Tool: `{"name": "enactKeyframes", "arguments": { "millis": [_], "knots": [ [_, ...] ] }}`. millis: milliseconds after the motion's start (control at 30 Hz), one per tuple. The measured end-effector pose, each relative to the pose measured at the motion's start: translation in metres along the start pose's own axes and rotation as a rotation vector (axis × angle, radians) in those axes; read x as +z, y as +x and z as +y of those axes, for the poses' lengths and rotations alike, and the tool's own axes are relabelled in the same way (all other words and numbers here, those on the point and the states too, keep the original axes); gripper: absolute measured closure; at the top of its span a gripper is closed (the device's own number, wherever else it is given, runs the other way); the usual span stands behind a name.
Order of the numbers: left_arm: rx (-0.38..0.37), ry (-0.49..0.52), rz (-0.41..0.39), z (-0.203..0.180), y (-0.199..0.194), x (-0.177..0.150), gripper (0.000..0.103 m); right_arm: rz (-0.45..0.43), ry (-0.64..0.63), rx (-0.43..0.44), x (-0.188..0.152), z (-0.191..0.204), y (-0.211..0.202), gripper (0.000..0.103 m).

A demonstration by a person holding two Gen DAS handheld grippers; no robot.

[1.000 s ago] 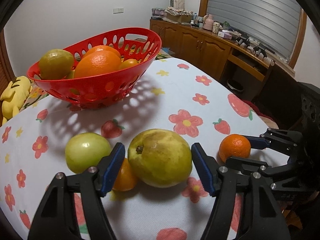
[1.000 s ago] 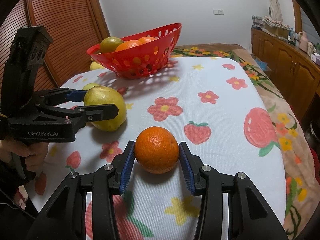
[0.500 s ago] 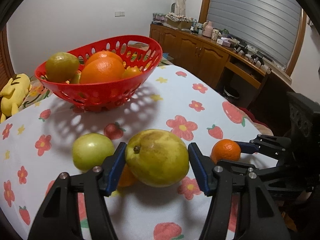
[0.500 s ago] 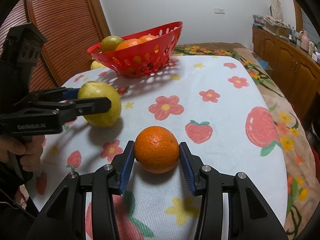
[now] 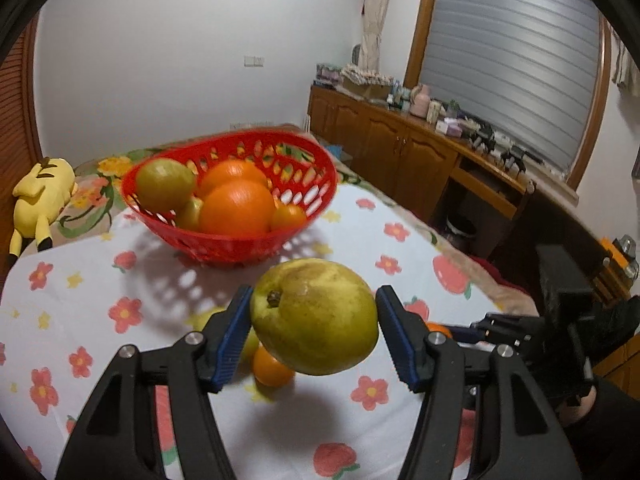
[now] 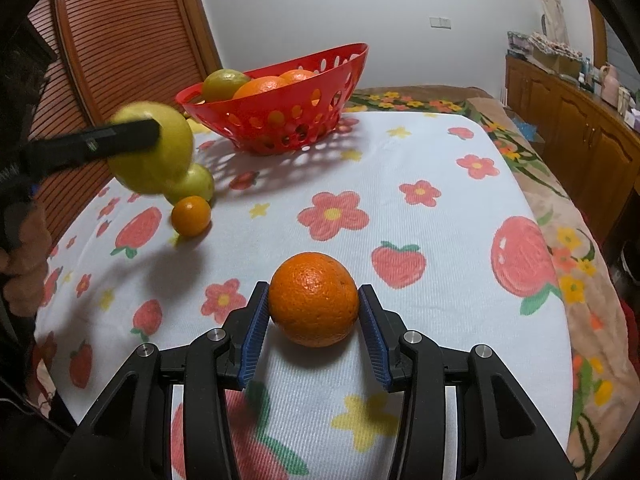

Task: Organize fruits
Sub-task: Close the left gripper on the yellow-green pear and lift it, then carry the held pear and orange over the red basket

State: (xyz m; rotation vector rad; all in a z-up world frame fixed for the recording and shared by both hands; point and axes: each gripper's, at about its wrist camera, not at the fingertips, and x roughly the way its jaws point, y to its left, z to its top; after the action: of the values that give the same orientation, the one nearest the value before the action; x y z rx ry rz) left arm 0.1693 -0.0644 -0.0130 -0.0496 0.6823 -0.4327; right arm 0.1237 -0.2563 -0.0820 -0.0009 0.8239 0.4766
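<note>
Left gripper (image 5: 314, 334): closed on the large yellow-green pear (image 5: 315, 316), which has risen off the cloth since a second ago and now hangs in the air short of the red basket (image 5: 320, 184); its lift has uncovered the green apple (image 6: 192, 184) and small tangerine (image 6: 191, 216), touching each other on the cloth where the pear lay. Right gripper (image 6: 314, 330): pads either side of the orange (image 6: 313, 298), which rests on the cloth in the same spot as before; whether the pads press it cannot be told. Basket contents unchanged: a yellow-green fruit, two oranges, smaller pieces at the rim. Surface: table under a white tablecloth (image 6: 440, 152) printed with red flowers and strawberries. Room: slatted wooden door (image 6: 120, 40) on the left, wooden sideboard (image 5: 420, 152) crowded with small items under a shuttered window (image 5: 512, 52), yellow plush toy (image 5: 40, 196) beyond the table's far edge, plain white wall.
</note>
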Motion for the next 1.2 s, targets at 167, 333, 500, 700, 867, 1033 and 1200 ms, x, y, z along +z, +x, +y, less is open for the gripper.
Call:
{"name": "enactKeyframes", "arguments": {
  "millis": [167,333,500,700,867,1033,1200],
  "knots": [
    [0.013,-0.011,-0.037,0.006,-0.015,0.008,0.042,-0.005,-0.007,0.001,0.007,0.000,-0.005,0.059],
    [0.024,-0.015,-0.059,0.010,-0.024,0.014,0.042,-0.039,-0.042,0.007,0.024,0.007,-0.016,0.059],
    [0.032,-0.027,-0.074,0.015,-0.029,0.017,0.042,-0.070,-0.079,0.011,0.043,0.017,-0.025,0.059],
    [0.040,-0.032,-0.084,0.018,-0.035,0.020,0.042,-0.119,-0.114,0.019,0.067,0.030,-0.035,0.059],
    [0.038,-0.036,-0.093,0.022,-0.038,0.024,0.042,-0.142,-0.154,0.017,0.084,0.040,-0.036,0.059],
    [0.041,-0.029,-0.097,0.023,-0.034,0.029,0.042,-0.163,-0.187,0.019,0.104,0.043,-0.029,0.059],
    [0.035,-0.041,-0.089,0.035,-0.024,0.032,0.042,-0.164,-0.192,0.017,0.124,0.040,-0.014,0.059]
  ]
}}
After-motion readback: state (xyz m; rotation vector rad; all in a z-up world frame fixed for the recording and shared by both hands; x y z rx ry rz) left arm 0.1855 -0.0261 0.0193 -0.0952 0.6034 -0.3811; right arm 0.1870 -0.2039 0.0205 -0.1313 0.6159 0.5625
